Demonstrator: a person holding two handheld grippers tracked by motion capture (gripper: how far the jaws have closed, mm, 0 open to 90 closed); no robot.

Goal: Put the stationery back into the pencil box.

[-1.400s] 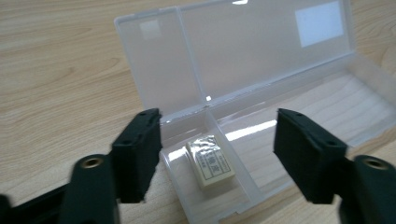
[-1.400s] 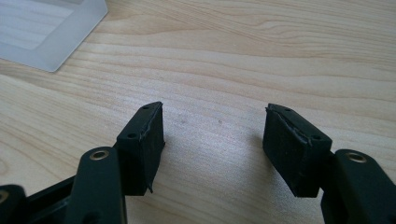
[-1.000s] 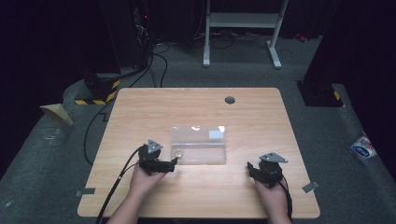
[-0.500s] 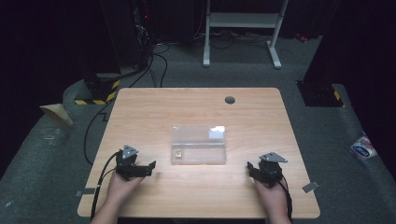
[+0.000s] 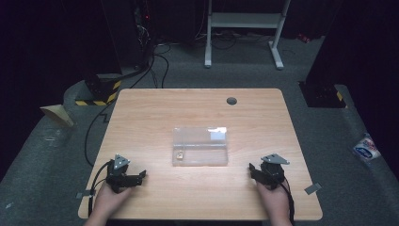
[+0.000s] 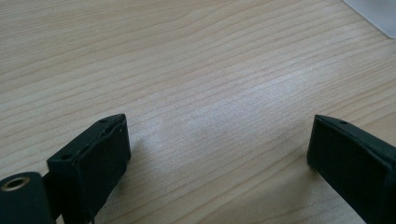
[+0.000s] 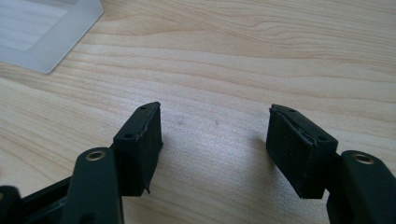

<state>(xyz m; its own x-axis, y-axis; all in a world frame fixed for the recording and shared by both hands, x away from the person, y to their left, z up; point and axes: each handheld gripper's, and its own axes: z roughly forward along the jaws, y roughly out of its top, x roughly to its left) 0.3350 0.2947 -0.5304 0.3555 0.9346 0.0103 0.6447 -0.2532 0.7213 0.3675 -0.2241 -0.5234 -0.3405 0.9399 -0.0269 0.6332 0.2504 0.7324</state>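
Looking down from the high view, the clear plastic box (image 5: 200, 146) lies flat in the middle of the worktop (image 5: 197, 108), lid shut as far as can be told, with a small brownish item (image 5: 179, 153) showing inside near its front left corner. The left gripper (image 5: 136, 176) rests near the front left edge and the right gripper (image 5: 253, 170) near the front right edge, each well apart from the box and with a hand behind it. A dark round grommet (image 5: 231, 100) sits near the far edge. Judging from this layout, the work on the box looks either finished or not yet begun, since nothing is held and both hands sit at rest positions; whatever remains would start with a reach back to the box. From the left gripper view, the fingers (image 6: 95, 161) stand wide apart over bare wood, having just been closing a little, with nothing between them, and a corner of the box (image 6: 376, 14) shows at the top right. From the right gripper view, the fingers (image 7: 140, 149) stand moderately apart, having just been opening slightly, again with nothing between them, and the frosted corner of the box (image 7: 46, 28) lies at the top left.
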